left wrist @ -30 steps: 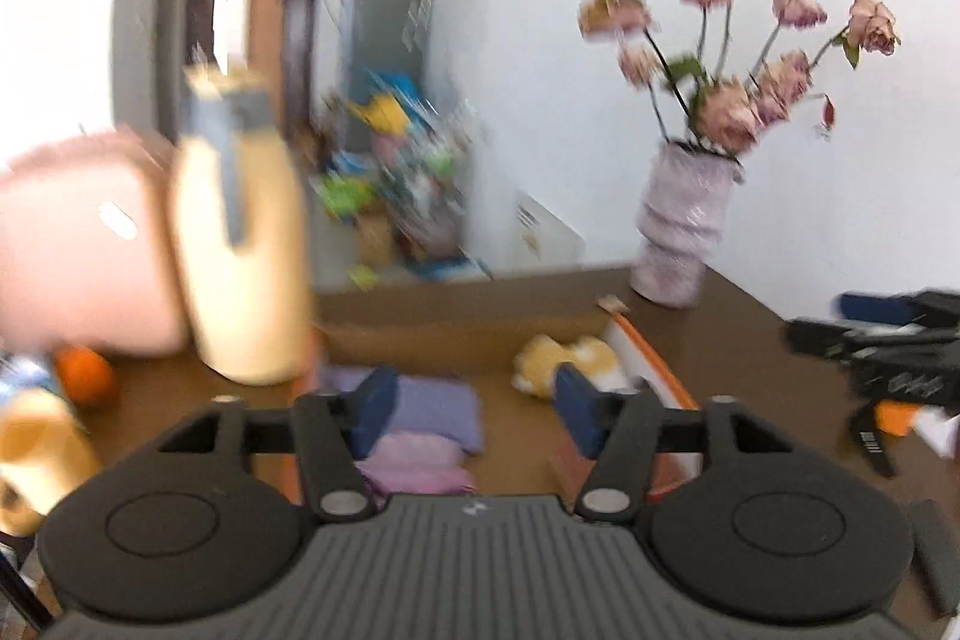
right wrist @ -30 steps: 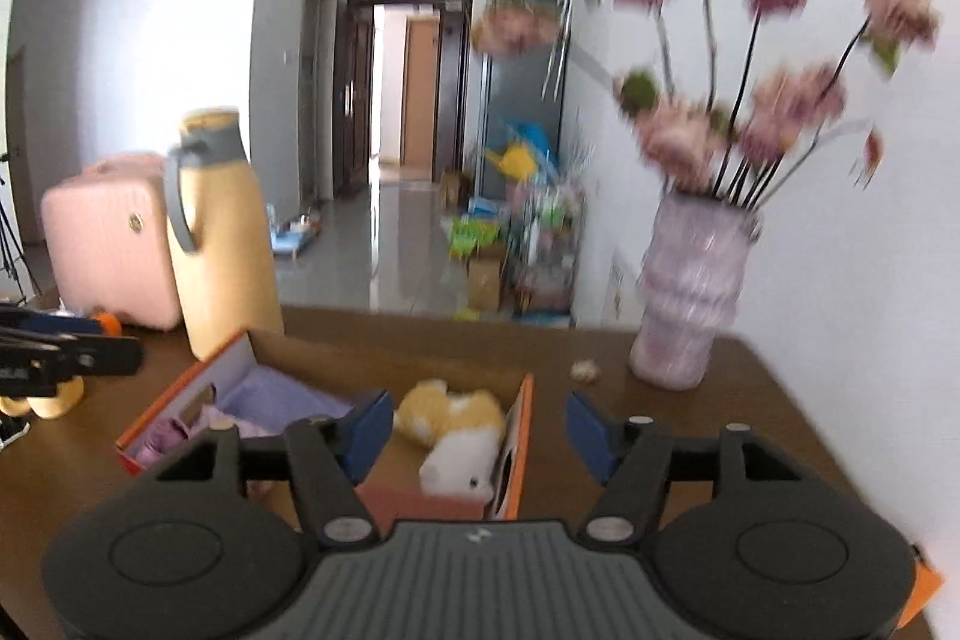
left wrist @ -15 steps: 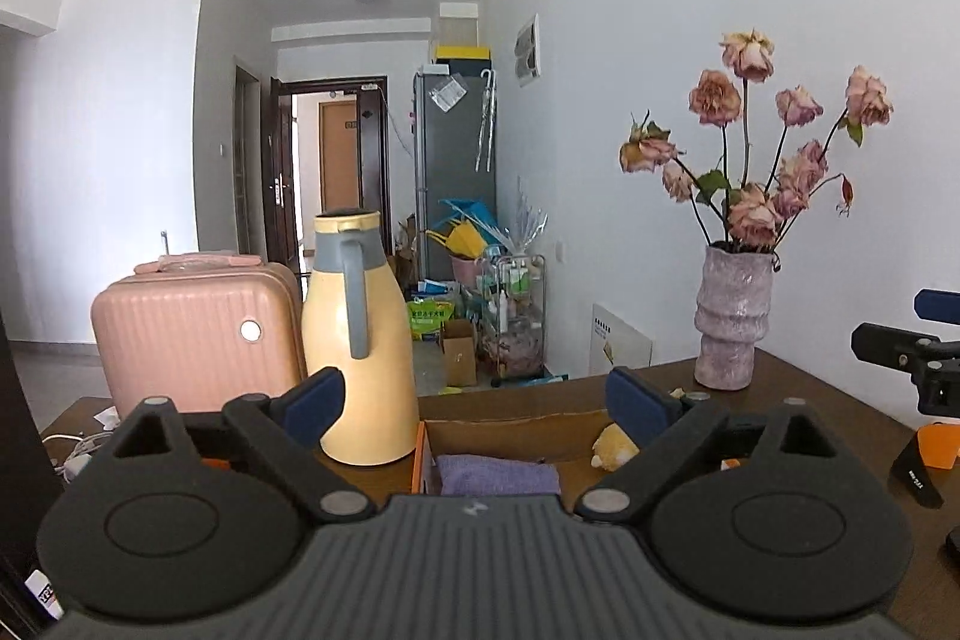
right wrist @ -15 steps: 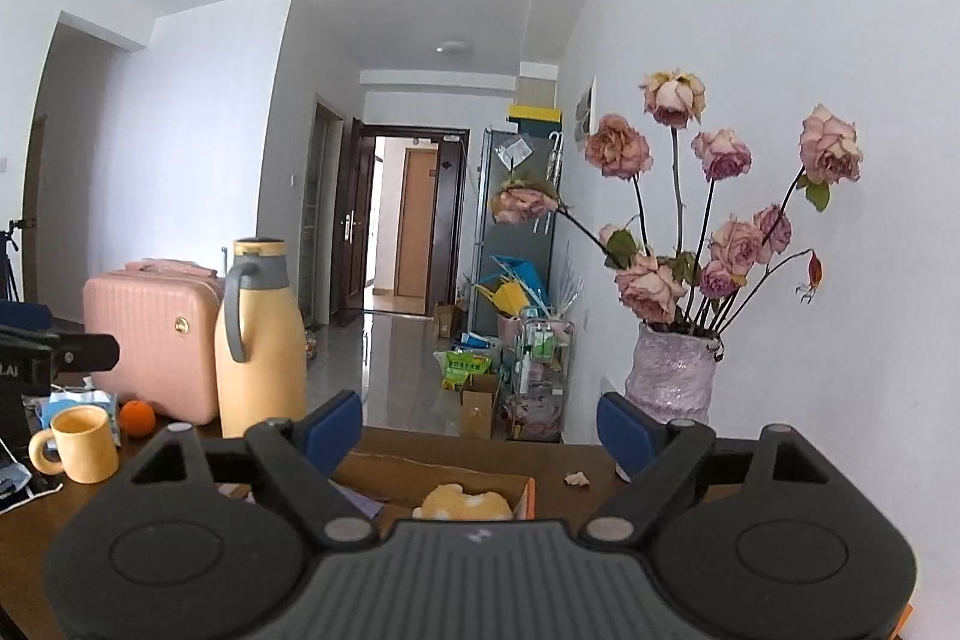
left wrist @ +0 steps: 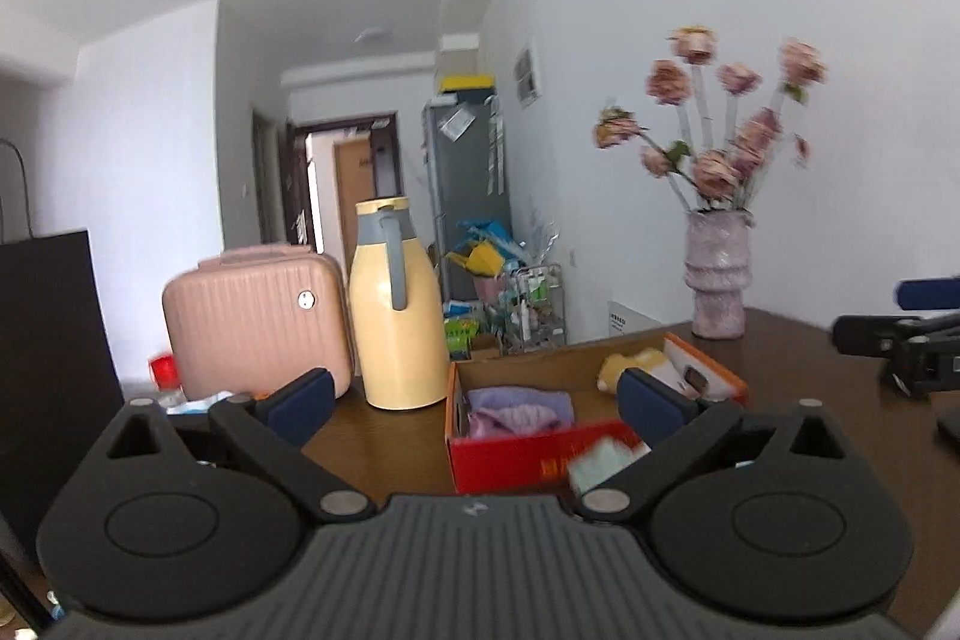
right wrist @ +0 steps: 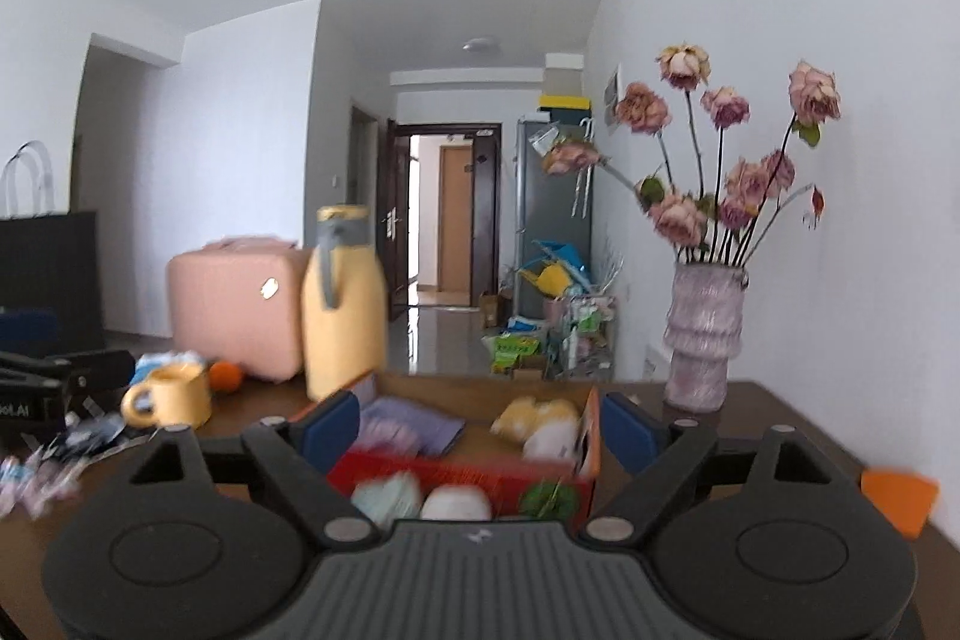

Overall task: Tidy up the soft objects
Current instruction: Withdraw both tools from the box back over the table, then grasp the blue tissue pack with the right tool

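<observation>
Dark wooden table (left wrist: 384, 436): we see red box (left wrist: 510, 454) holding purple cloth (left wrist: 519, 409) left, yellow plush (left wrist: 630, 367) right. Our left gripper (left wrist: 474, 400) just widened, nothing between; right gripper (right wrist: 480, 421) wide, empty.

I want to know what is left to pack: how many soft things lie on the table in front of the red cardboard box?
3: a pale blue bundle at the left, a white-pink bundle in the middle, a green fuzzy ball at the right. The gripper body may hide more.
</observation>
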A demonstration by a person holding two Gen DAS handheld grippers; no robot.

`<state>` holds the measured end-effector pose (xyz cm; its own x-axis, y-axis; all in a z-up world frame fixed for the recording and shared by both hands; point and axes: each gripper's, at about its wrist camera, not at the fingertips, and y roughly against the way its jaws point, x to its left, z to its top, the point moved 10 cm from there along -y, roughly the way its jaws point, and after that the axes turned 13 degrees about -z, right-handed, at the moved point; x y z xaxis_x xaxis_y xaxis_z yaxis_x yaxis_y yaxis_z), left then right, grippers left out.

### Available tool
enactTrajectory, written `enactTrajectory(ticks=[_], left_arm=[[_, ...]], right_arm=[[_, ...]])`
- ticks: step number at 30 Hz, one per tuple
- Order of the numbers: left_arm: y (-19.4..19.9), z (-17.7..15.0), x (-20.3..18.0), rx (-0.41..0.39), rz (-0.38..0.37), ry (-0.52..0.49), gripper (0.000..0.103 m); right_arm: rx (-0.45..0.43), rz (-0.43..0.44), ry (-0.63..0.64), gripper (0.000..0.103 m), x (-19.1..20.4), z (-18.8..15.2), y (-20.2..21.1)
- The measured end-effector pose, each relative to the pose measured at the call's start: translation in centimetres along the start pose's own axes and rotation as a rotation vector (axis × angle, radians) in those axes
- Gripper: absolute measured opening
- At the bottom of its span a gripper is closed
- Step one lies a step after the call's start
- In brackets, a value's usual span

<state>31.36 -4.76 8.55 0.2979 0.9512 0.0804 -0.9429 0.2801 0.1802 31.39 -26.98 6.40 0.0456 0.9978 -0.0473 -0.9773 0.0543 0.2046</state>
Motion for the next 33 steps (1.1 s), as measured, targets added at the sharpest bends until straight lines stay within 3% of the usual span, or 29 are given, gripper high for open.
enactTrajectory(ticks=[5, 10, 13, 23, 29, 33], left_arm=[[5.2, -4.9, -2.3, 0.026, -0.054, 0.011, 0.103], [9.5, -9.4, -2.1, 0.100, -0.052, 0.085, 0.103], [10.8, -11.3, -1.7, 0.151, -0.011, 0.088, 0.103], [8.1, -12.3, -2.2, 0.201, -0.027, 0.092, 0.103], [3.8, -13.3, -2.0, 0.263, -0.039, 0.108, 0.103], [-0.4, -12.4, -2.0, 0.263, -0.069, 0.112, 0.103]], right_arm=[[0.029, 0.038, 0.063, 0.091, 1.5, -5.4, 5.7], [0.127, 0.073, 0.057, 0.091, 1.4, -11.0, 10.7], [0.190, 0.102, 0.038, 0.091, 1.4, -13.1, 11.8], [0.202, 0.056, 0.015, 0.091, 1.1, -13.3, 9.1], [0.242, 0.029, 0.000, 0.091, 0.2, -13.6, 4.9], [0.248, 0.025, -0.005, 0.089, 0.2, -12.8, 1.0]])
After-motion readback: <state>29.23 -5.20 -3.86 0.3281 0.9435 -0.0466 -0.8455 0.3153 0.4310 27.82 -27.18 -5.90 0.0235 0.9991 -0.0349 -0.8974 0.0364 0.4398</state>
